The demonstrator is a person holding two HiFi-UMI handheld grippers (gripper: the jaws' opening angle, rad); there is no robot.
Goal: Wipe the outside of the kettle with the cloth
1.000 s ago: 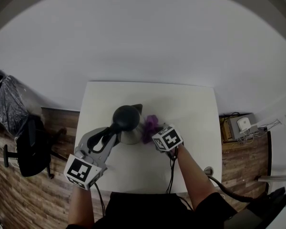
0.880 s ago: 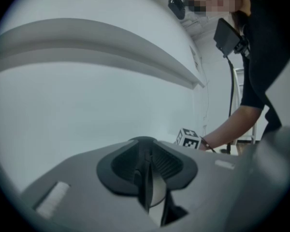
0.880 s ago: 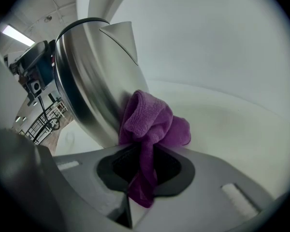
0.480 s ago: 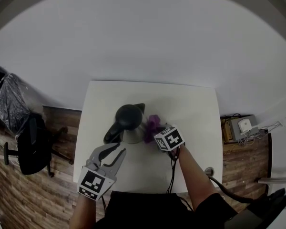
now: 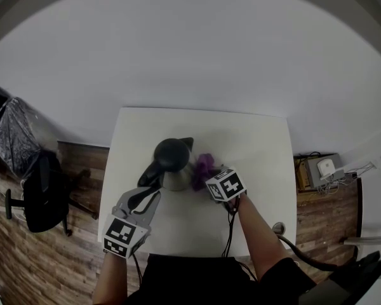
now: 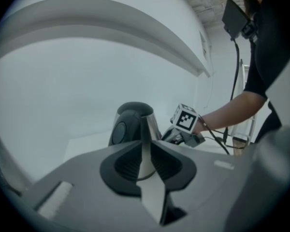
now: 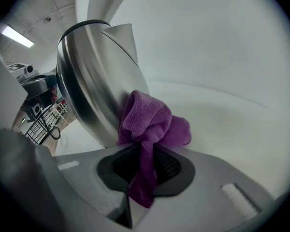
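A steel kettle (image 5: 173, 157) with a black lid stands on the white table (image 5: 254, 145), its black handle (image 5: 150, 175) toward me. My right gripper (image 5: 208, 178) is shut on a purple cloth (image 5: 203, 165). In the right gripper view the cloth (image 7: 152, 122) bunches out of the jaws (image 7: 146, 161) and presses against the kettle's side (image 7: 92, 76) below the spout. My left gripper (image 5: 148, 196) hangs just short of the handle. Its jaws (image 6: 146, 153) have just closed a little and stand shut with nothing between them. The kettle (image 6: 133, 127) shows beyond them.
A black chair (image 5: 41, 196) stands on the wood floor left of the table. At the right a low box (image 5: 324, 167) holds small devices and wires. A cable (image 5: 228, 234) trails from my right gripper toward me. The table's far half is bare.
The left gripper pulled away from the kettle's handle toward me and sank lower. The right gripper and cloth stayed against the kettle.
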